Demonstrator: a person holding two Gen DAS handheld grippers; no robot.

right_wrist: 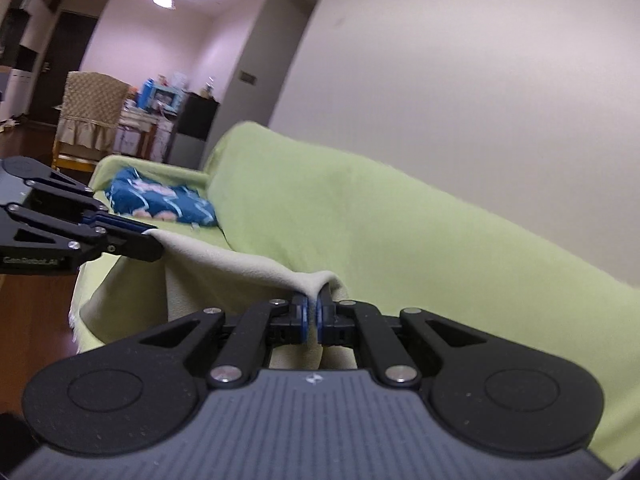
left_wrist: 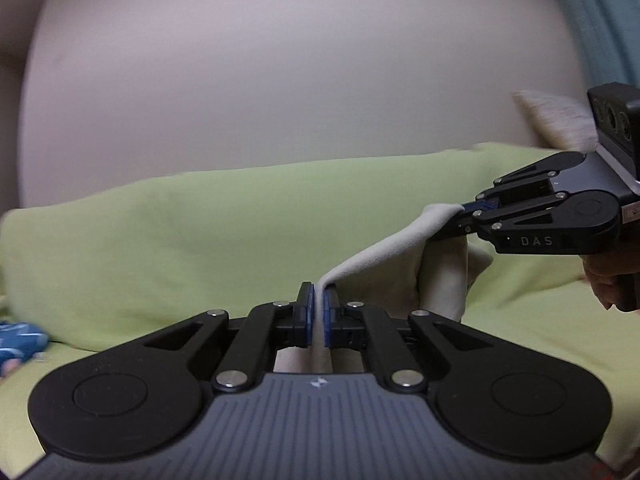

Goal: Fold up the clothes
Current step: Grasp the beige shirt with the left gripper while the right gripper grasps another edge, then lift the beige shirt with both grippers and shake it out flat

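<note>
Gripping one pale cloth [left_wrist: 384, 256] between them, the left tongs [left_wrist: 319, 300] and right tongs [right_wrist: 311, 308] are both clamped on its edge, holding it above the green-covered sofa [right_wrist: 400, 232].

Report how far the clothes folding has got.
Done: both grippers have pinched the beige garment. In hand: the left gripper and right gripper hold it up off the green-covered sofa. Left: no fold shows yet, and a blue patterned garment lies unfolded.
</note>
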